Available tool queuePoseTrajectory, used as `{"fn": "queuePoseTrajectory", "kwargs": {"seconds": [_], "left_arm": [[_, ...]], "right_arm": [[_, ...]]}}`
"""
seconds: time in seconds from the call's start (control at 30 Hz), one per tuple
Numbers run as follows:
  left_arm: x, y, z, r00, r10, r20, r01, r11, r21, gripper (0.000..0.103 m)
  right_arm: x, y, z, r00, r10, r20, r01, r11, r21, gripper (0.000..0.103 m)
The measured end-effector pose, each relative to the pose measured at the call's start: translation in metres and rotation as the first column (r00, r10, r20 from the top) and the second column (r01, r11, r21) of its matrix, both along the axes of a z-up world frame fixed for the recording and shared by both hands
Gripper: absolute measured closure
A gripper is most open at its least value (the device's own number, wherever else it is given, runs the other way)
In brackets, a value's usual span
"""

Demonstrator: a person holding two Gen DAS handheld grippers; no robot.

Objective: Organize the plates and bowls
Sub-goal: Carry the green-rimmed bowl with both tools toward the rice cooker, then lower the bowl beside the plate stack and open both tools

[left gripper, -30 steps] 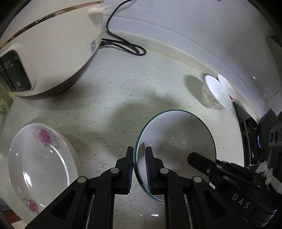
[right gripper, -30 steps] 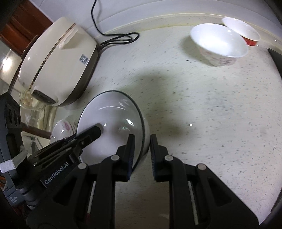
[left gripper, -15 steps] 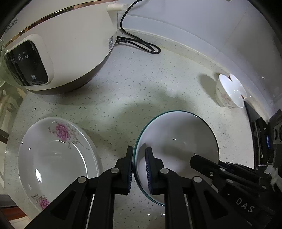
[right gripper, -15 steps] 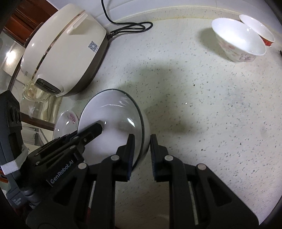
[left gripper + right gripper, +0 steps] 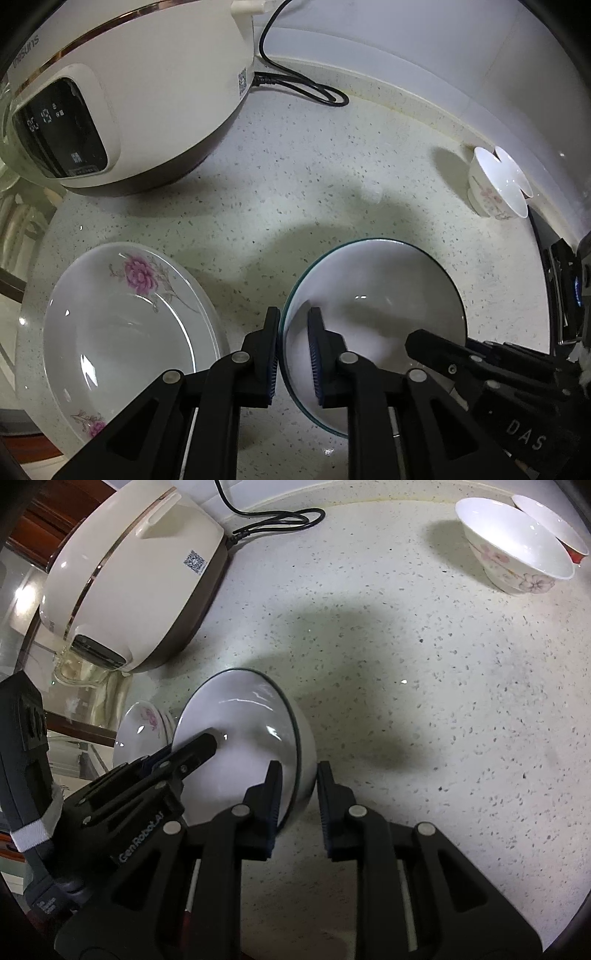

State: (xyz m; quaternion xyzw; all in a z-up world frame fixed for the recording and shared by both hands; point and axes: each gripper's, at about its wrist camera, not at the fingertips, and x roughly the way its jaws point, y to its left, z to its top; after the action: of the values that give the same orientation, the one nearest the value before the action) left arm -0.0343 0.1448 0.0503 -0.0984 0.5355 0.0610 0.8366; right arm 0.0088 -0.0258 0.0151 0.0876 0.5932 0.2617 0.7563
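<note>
Both grippers are pinching the rim of the same green-rimmed white bowl (image 5: 373, 295), one on each side; the left gripper (image 5: 294, 354) is clamping the bowl's left edge, one finger outside the wall and one inside, while the right gripper (image 5: 298, 797) is closing on the opposite edge in the same way, its left finger inside the bowl and its right finger against the outer wall. The bowl is sitting over the speckled countertop (image 5: 295, 177); whether its base is touching the stone cannot be told. Just beside it, to its left, a floral plate (image 5: 122, 325) with pink blossoms is lying flat on the counter; the two rims are near each other but apart in the left wrist view. A cream rice cooker (image 5: 129, 96) is standing behind the plate, its dark display facing forward and its black power cord (image 5: 306, 85) trailing along the backsplash. Well apart, at the far right corner of the counter, a small floral bowl (image 5: 517, 554) is standing upright; a red-based bowl (image 5: 554, 528) is sitting just behind it, partly hidden.
</note>
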Motion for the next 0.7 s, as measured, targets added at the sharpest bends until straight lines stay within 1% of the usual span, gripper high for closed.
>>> {"fn": "queuePoseTrajectory", "kwargs": {"seconds": [0.03, 0.07, 0.1, 0.13, 0.17, 0.2, 0.23, 0.3, 0.5, 0.7], "left_arm": [[0.000, 0.001, 0.000, 1.000, 0.005, 0.001, -0.005, 1.000, 0.002, 0.086], [0.001, 0.001, 0.001, 1.000, 0.010, 0.002, -0.010, 1.000, 0.002, 0.085], [0.000, 0.001, 0.002, 1.000, 0.015, 0.003, -0.015, 1.000, -0.004, 0.079], [0.000, 0.001, 0.003, 1.000, 0.018, 0.003, -0.018, 1.000, -0.011, 0.067], [0.000, 0.002, 0.003, 1.000, 0.021, 0.005, -0.021, 1.000, -0.015, 0.059], [0.000, 0.003, 0.004, 1.000, 0.025, 0.008, -0.025, 1.000, -0.013, 0.048], [0.000, 0.003, 0.005, 1.000, 0.024, 0.018, -0.024, 1.000, -0.019, 0.046], [0.000, 0.002, 0.009, 0.999, 0.019, 0.033, -0.019, 1.000, -0.008, 0.046], [0.000, -0.001, 0.015, 0.998, 0.009, 0.063, -0.008, 1.000, -0.005, 0.045], [0.004, -0.008, 0.021, 0.995, 0.003, 0.095, -0.005, 1.000, 0.016, 0.043]], "right_arm": [[0.000, 0.000, 0.000, 1.000, 0.002, -0.002, -0.002, 1.000, 0.005, 0.076], [0.000, -0.001, 0.000, 1.000, 0.000, -0.004, 0.000, 1.000, 0.011, 0.070], [-0.001, -0.003, 0.001, 1.000, -0.005, 0.002, 0.005, 1.000, 0.019, 0.065], [-0.001, -0.005, 0.003, 1.000, -0.011, 0.010, 0.011, 1.000, 0.027, 0.058], [-0.001, -0.008, 0.007, 1.000, -0.022, 0.022, 0.021, 0.999, 0.040, 0.052], [0.000, -0.011, 0.010, 0.999, -0.034, 0.032, 0.032, 0.998, 0.056, 0.051], [0.000, -0.013, 0.012, 0.998, -0.043, 0.039, 0.040, 0.997, 0.070, 0.051], [0.001, -0.016, 0.015, 0.998, -0.052, 0.047, 0.048, 0.995, 0.087, 0.051], [0.000, -0.020, 0.015, 0.996, -0.069, 0.048, 0.065, 0.994, 0.087, 0.050], [0.003, -0.041, 0.012, 0.992, -0.118, 0.035, 0.114, 0.989, 0.095, 0.050]]}}
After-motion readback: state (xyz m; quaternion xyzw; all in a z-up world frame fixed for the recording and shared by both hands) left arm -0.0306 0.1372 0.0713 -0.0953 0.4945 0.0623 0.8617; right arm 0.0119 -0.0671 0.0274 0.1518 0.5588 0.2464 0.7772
